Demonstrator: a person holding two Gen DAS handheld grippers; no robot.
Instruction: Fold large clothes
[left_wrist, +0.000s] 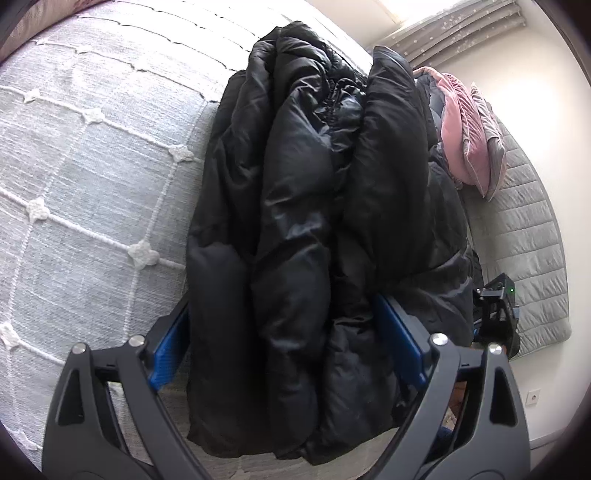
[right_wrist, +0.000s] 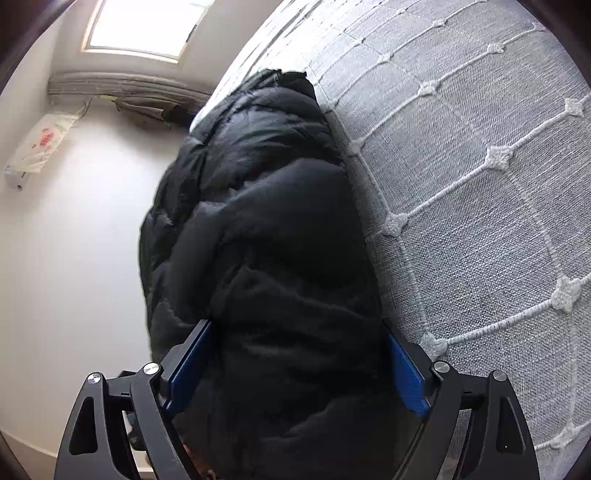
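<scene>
A black puffer jacket (left_wrist: 295, 206), folded lengthwise into a thick roll, lies on a pale grey bedspread (left_wrist: 85, 155). My left gripper (left_wrist: 284, 343) straddles its near end. Both blue pads (left_wrist: 168, 354) are sunk into the puffy fabric, so it is shut on the roll. In the right wrist view the same jacket (right_wrist: 258, 229) runs away from me along the bed's edge. My right gripper (right_wrist: 299, 369) stands wide around it, and the fabric fills the gap between its blue pads (right_wrist: 408, 373) without being pinched. The right gripper's body (left_wrist: 498, 314) shows beyond the jacket in the left wrist view.
The bedspread (right_wrist: 480, 184) has a raised white lattice with small knots. Pink and grey pillows (left_wrist: 469, 136) lean on a quilted grey headboard (left_wrist: 528, 236). A white wall (right_wrist: 74, 258), a window (right_wrist: 144, 26) and a bag-covered unit (right_wrist: 40, 144) lie past the bed's edge.
</scene>
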